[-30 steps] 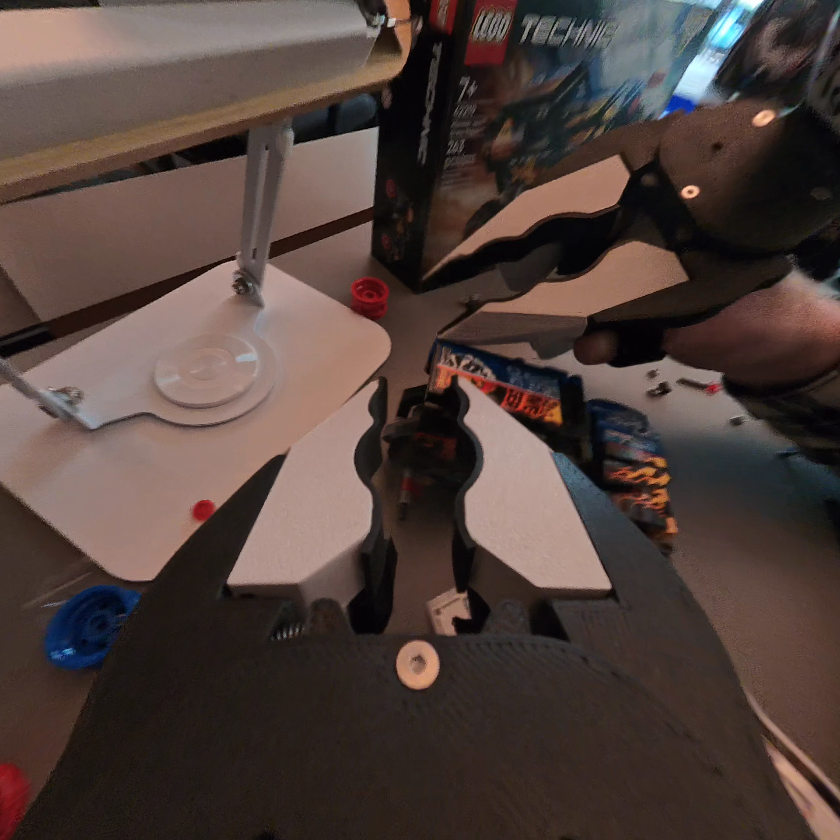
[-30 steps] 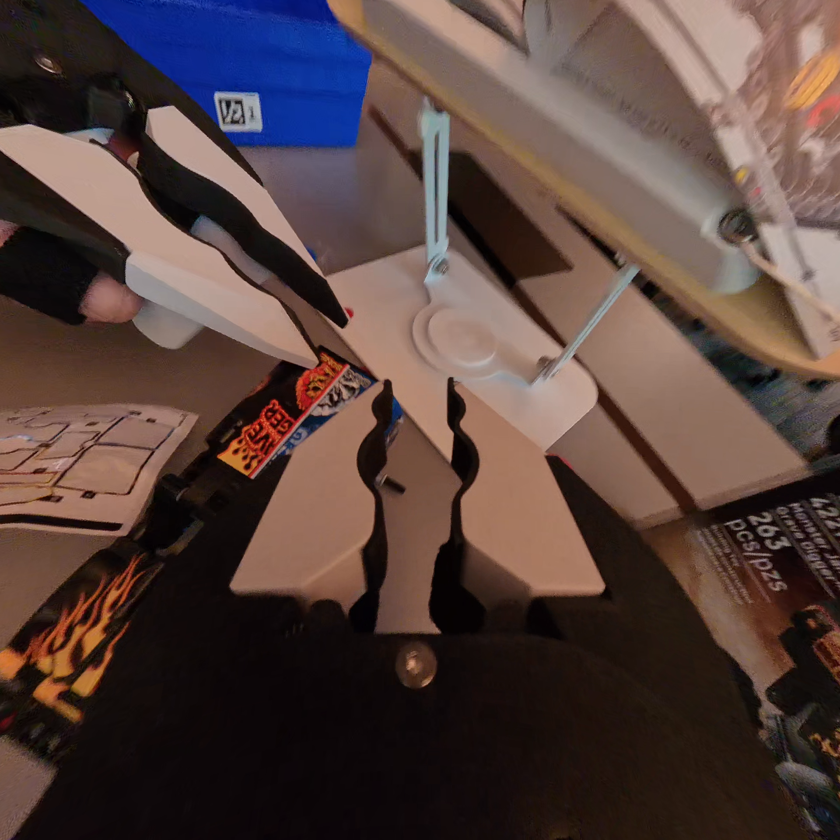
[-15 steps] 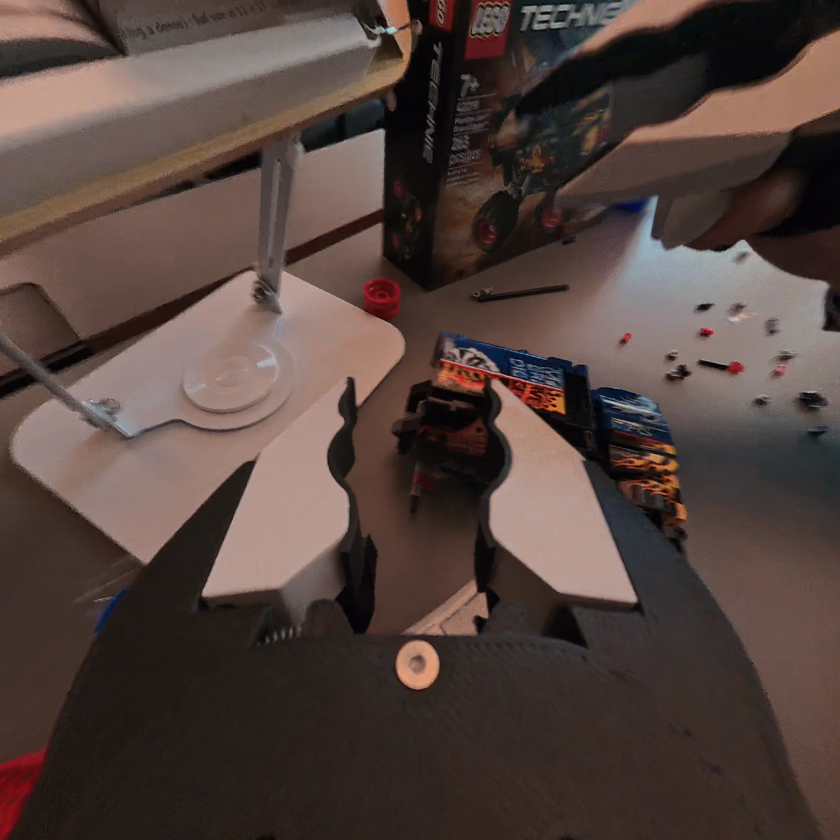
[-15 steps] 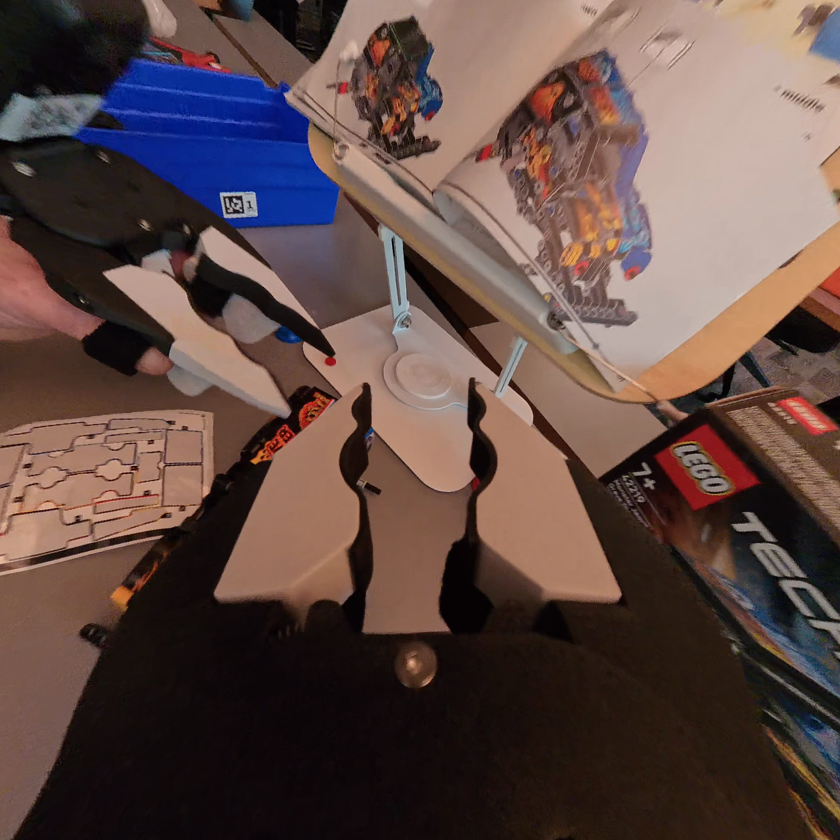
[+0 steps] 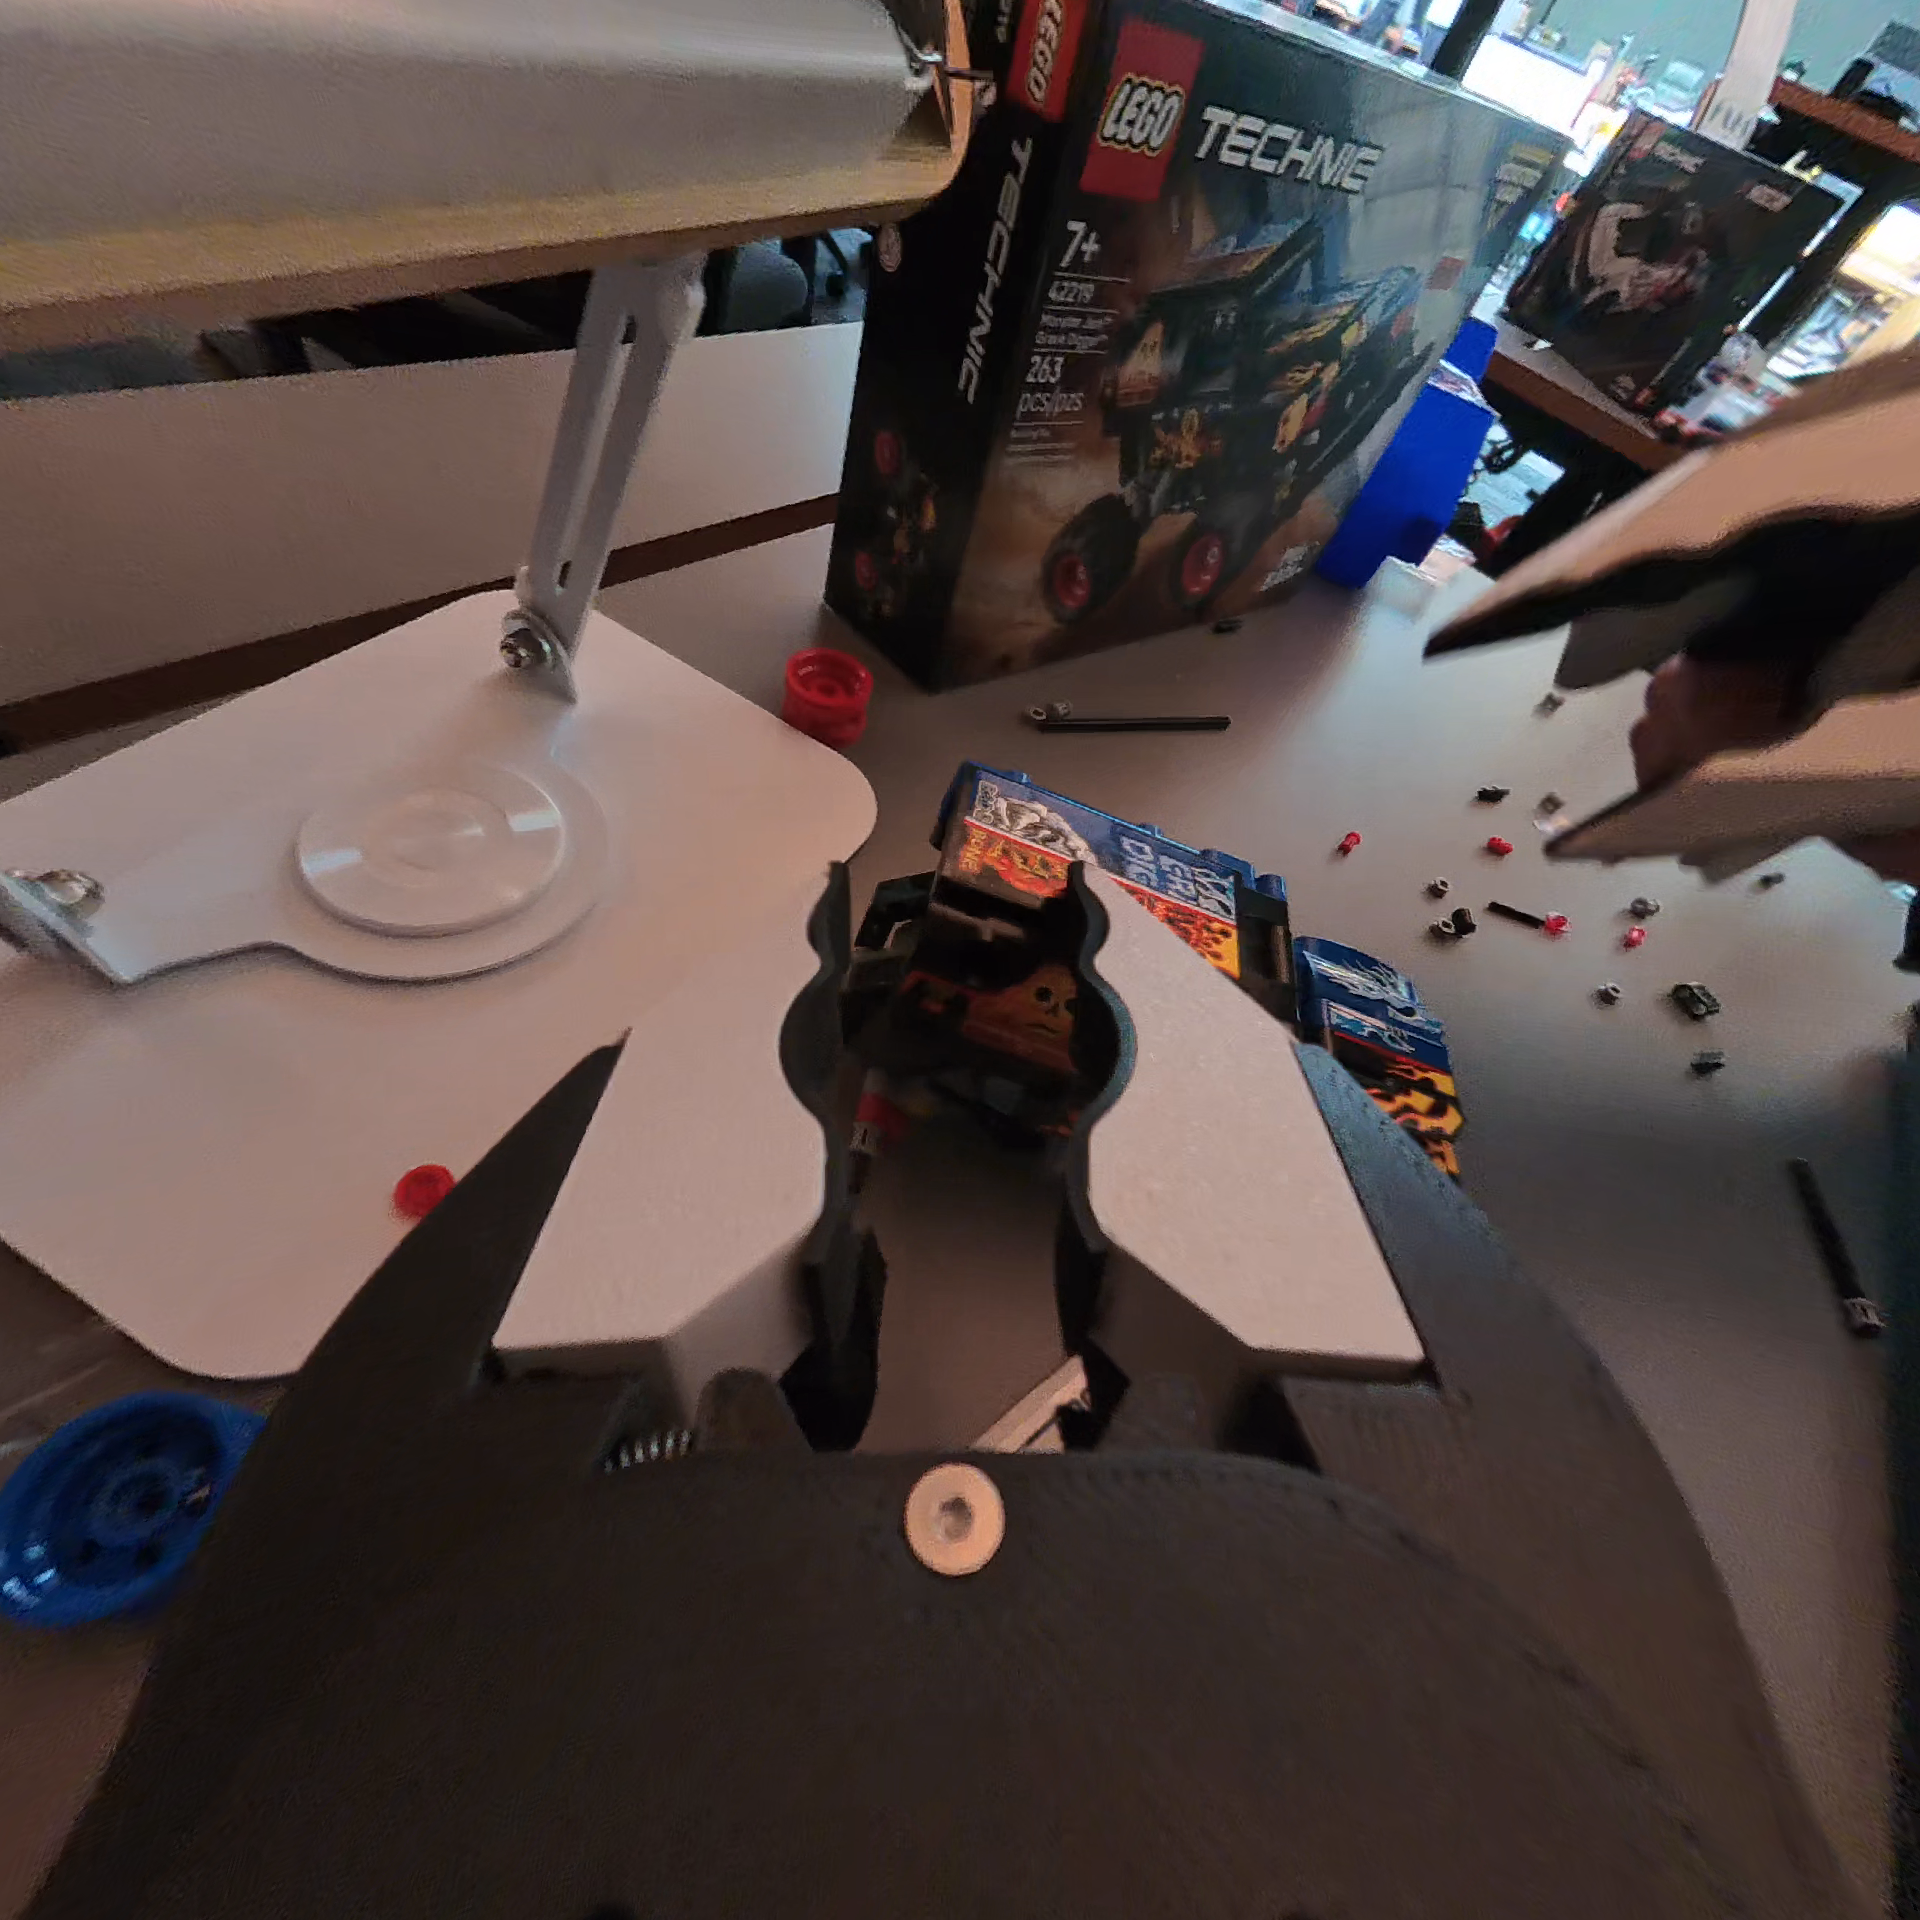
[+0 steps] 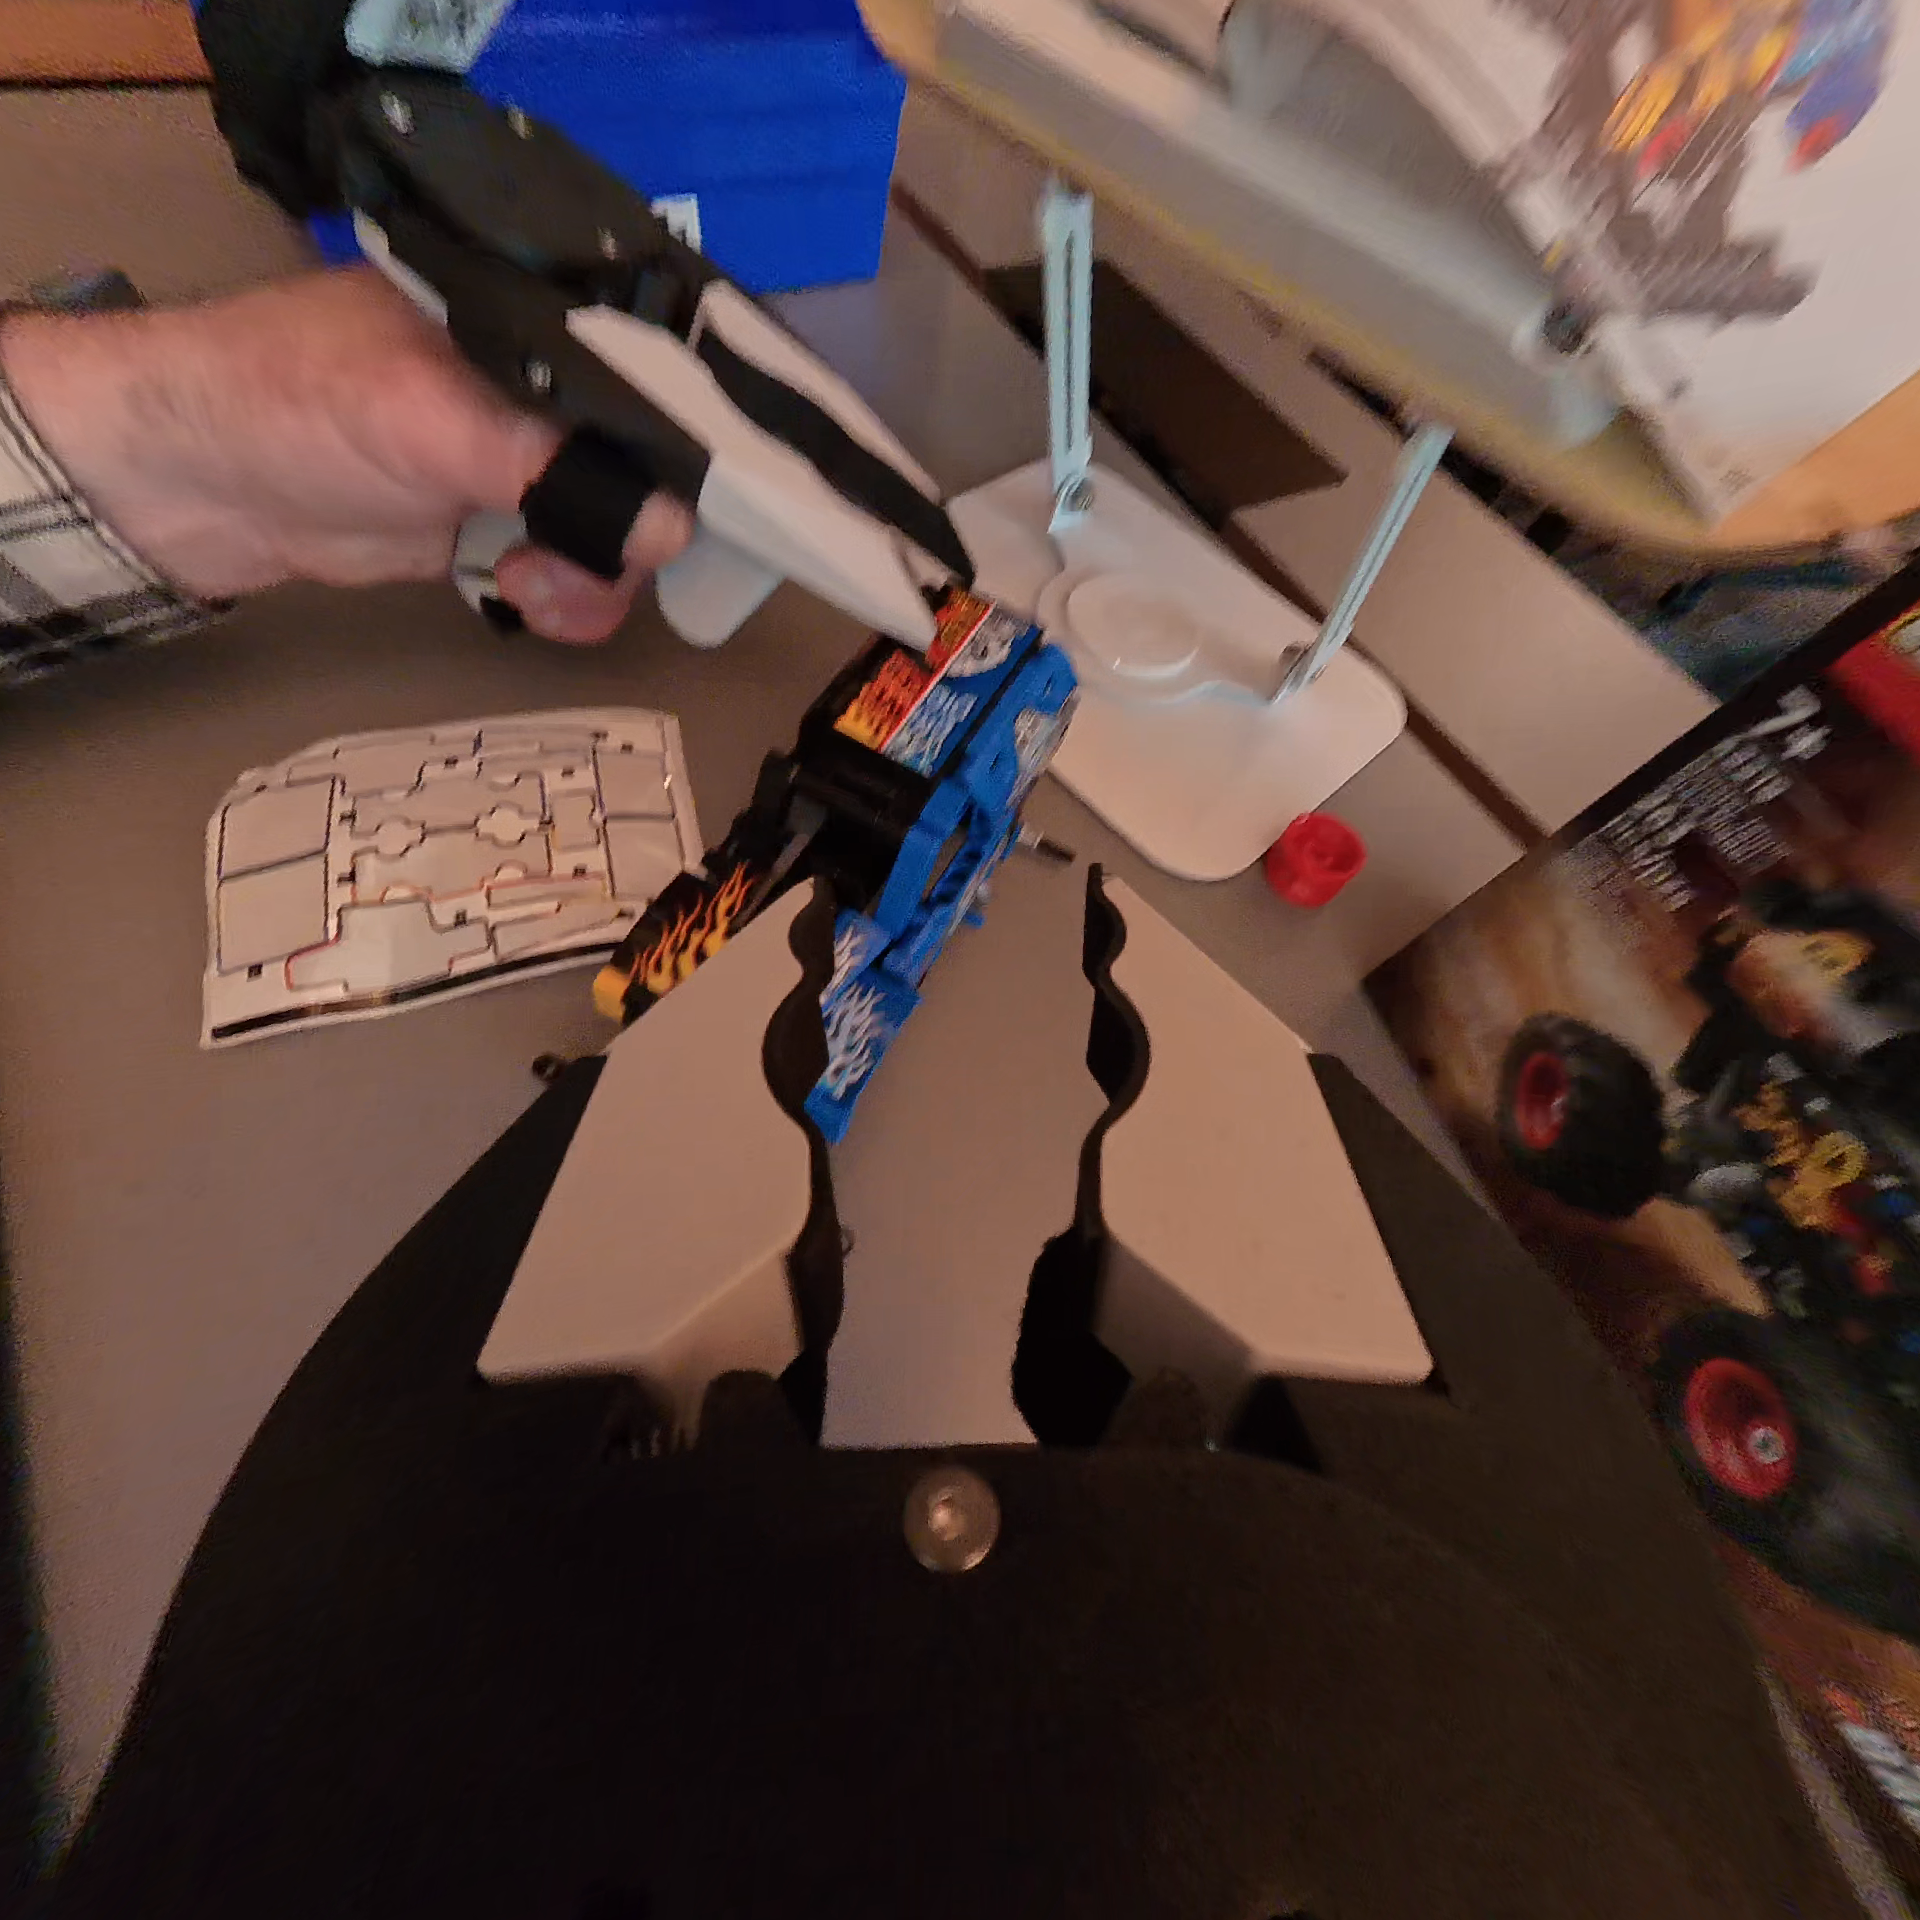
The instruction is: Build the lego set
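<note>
The partly built Lego truck [image 5: 997, 1008], black and blue with flame stickers, sits between the fingers of my left gripper [image 5: 956, 894], which is shut on its front end. In the right wrist view the truck [image 6: 935, 790] is tilted, one end raised under the left gripper [image 6: 940, 608], which a hand holds. My right gripper [image 6: 956, 894] is open and empty, close to the truck's lower blue end, which shows in the gap by its left finger. The right gripper also shows blurred at the right of the left wrist view [image 5: 1496, 748].
A white stand base [image 5: 364, 1039] carrying the instruction book is left of the truck. The Lego box [image 5: 1143, 364] stands behind it. A red wheel hub [image 5: 826, 696], a black axle [image 5: 1132, 720], a blue wheel hub [image 5: 94, 1507], loose small parts [image 5: 1538, 914] and a sticker sheet [image 6: 447, 862] lie around.
My left gripper's fingers have closed in on the truck and one end of it has come up. My right gripper has swung down from the instruction book toward the truck.
</note>
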Motion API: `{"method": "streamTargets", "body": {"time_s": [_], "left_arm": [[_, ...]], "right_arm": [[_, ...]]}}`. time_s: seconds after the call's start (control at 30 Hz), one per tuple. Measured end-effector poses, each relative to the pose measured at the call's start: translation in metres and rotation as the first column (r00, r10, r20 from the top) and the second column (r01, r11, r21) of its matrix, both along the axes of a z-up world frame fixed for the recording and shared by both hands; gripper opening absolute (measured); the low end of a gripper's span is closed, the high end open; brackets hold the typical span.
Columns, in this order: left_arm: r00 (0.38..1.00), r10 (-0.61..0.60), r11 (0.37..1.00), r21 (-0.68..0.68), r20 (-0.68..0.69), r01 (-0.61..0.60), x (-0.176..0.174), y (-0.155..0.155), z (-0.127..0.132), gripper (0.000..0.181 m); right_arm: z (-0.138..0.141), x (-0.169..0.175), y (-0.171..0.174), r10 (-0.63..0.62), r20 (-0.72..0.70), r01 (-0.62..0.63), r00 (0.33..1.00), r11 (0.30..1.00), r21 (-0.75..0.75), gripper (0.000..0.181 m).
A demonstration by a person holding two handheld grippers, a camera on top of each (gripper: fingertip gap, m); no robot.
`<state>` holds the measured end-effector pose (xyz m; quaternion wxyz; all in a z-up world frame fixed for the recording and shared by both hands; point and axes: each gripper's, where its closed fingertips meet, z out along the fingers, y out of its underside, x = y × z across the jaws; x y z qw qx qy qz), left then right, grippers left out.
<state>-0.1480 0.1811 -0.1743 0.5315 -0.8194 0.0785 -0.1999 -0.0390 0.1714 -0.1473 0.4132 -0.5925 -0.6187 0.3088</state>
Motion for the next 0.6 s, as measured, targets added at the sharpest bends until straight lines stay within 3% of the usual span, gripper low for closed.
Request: {"method": "streamTargets", "body": {"time_s": [0.07, 0.13, 0.23, 0.37, 0.5, 0.6], "left_arm": [[0.999, 0.034, 0.999, 0.000, -0.038, -0.034, -0.010, -0.001, 0.001, 0.046], [1.000, 0.011, 0.999, -0.048, -0.018, -0.012, -0.013, -0.010, 0.000, 0.056], [1.000, -0.008, 0.996, -0.085, 0.013, 0.009, -0.018, -0.021, -0.002, 0.041], [0.989, -0.148, 0.955, -0.260, -0.009, 0.140, 0.002, -0.051, -0.017, 0.067], [0.958, -0.267, 0.910, -0.356, -0.108, 0.213, 0.030, -0.083, -0.035, 0.076], [0.879, -0.326, 0.850, -0.515, -0.349, 0.111, 0.020, -0.110, -0.078, 0.078]], "right_arm": [[-0.019, 0.005, -0.006, 0.012, 0.061, -0.009, 0.998, 0.999, -0.042, 0.055], [-0.035, 0.008, -0.016, 0.069, 0.098, -0.059, 0.993, 0.993, -0.098, 0.048], [-0.051, 0.008, -0.025, 0.115, 0.121, -0.091, 0.986, 0.978, -0.185, 0.050], [-0.074, 0.008, -0.036, 0.184, 0.185, -0.134, 0.965, 0.958, -0.252, 0.053], [-0.089, 0.009, -0.042, 0.221, 0.249, -0.161, 0.943, 0.957, -0.240, 0.052], [-0.092, 0.009, -0.049, 0.257, 0.262, -0.200, 0.930, 0.953, -0.226, 0.053]]}}
